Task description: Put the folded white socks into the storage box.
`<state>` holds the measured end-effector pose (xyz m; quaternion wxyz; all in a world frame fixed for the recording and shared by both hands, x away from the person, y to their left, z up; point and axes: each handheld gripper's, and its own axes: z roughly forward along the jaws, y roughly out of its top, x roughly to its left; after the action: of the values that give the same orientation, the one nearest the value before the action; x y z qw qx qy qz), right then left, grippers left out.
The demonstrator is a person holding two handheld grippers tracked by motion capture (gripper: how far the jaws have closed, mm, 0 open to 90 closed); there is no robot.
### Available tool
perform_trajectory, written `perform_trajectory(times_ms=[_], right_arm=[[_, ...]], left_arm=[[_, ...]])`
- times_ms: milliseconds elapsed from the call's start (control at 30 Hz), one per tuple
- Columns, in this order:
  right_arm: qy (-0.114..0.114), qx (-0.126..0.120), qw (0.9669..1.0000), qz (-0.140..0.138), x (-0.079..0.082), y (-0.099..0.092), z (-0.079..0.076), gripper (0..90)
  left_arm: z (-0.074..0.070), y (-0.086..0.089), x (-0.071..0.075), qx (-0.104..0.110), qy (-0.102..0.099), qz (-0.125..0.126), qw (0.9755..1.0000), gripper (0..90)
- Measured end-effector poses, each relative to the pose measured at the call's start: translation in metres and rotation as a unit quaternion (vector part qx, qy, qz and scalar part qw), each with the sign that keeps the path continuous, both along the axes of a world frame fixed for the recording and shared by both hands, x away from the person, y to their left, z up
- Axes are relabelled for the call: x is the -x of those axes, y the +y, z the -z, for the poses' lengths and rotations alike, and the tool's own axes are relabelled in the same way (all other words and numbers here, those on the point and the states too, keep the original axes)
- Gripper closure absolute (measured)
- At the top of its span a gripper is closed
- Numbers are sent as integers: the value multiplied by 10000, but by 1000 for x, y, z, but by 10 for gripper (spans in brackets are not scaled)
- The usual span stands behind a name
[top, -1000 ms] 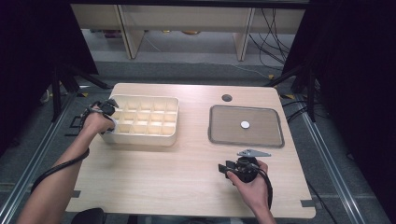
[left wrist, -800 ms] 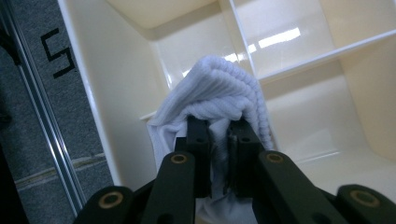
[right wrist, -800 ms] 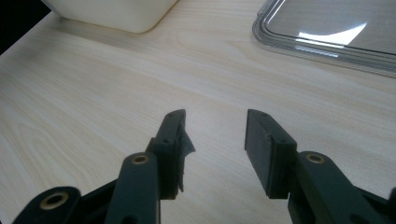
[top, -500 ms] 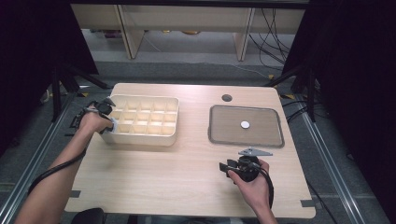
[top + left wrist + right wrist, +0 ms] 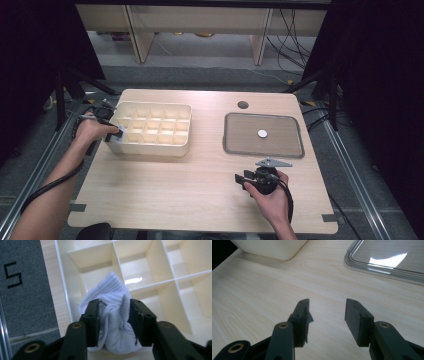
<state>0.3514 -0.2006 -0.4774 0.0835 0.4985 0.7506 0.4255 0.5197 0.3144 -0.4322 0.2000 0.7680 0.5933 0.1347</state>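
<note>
One white sock (image 5: 112, 315) sits between the just-opened jaws of the left claw (image 5: 113, 315), over the corner cell of the divided organizer box (image 5: 150, 131). Snagging on withdrawal is possible. Right claw (image 5: 327, 315) rests released, empty.

One wooden table (image 5: 200, 190) carries one cream compartment box (image 5: 150, 131) at centre left, one white sock (image 5: 112, 315) in it, one clear tray (image 5: 235, 145) at centre right holding one white disc (image 5: 262, 133), and two grippers.
</note>
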Motion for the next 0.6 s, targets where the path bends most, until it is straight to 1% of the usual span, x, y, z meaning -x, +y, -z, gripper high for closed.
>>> perform_trajectory(times_ms=[67, 100, 133, 167, 200, 267, 300, 333, 367, 433, 467, 500, 533, 600], right_arm=[[26, -14, 10000, -9, 0, 0, 0, 553], [35, -9, 10000, -6, 0, 0, 0, 553], [35, -3, 10000, 3, 0, 1, 0, 553], [47, -3, 10000, 6, 0, 1, 0, 553], [44, -1, 10000, 7, 0, 1, 0, 554], [43, -8, 10000, 5, 0, 1, 0, 554], [43, -8, 10000, 5, 0, 1, 0, 553], [43, -6, 10000, 5, 0, 1, 0, 554], [35, -3, 10000, 2, 0, 1, 0, 553], [56, 2, 10000, 18, 1, 1, -1, 553], [-2, -5, 10000, -10, 0, 0, 0, 554], [-3, -40, 10000, -9, 0, 0, 0, 552], [8, -52, 10000, -1, 0, -1, 0, 552], [-2, 5, 10000, 31, 0, -2, -1, 551]], left_arm=[[-6, 0, 2, 31, -95, -29, 9999, 563], [-10, 3, 2, -29, -86, 58, 9999, 557], [-13, 4, 3, -13, -182, 58, 9998, 552], [-15, 4, 3, 8, -239, 35, 9997, 551], [-18, 4, 4, -6, -234, 22, 9997, 550], [-22, 4, 5, 15, -351, 20, 9994, 547], [-24, 4, 6, 7, -366, 13, 9993, 544], [-26, 3, 7, 68, -439, 11, 9990, 541], [-27, 3, 8, 39, -454, 28, 9990, 536], [-30, 3, 12, 94, -613, 41, 9981, 520], [-32, 3, 14, 57, -670, 54, 9977, 507], [-33, 3, 17, 77, -780, 74, 9969, 494], [-34, 3, 19, 75, -847, 88, 9963, 484], [-34, 2, 27, 144, -1093, 100, 9939, 466]])
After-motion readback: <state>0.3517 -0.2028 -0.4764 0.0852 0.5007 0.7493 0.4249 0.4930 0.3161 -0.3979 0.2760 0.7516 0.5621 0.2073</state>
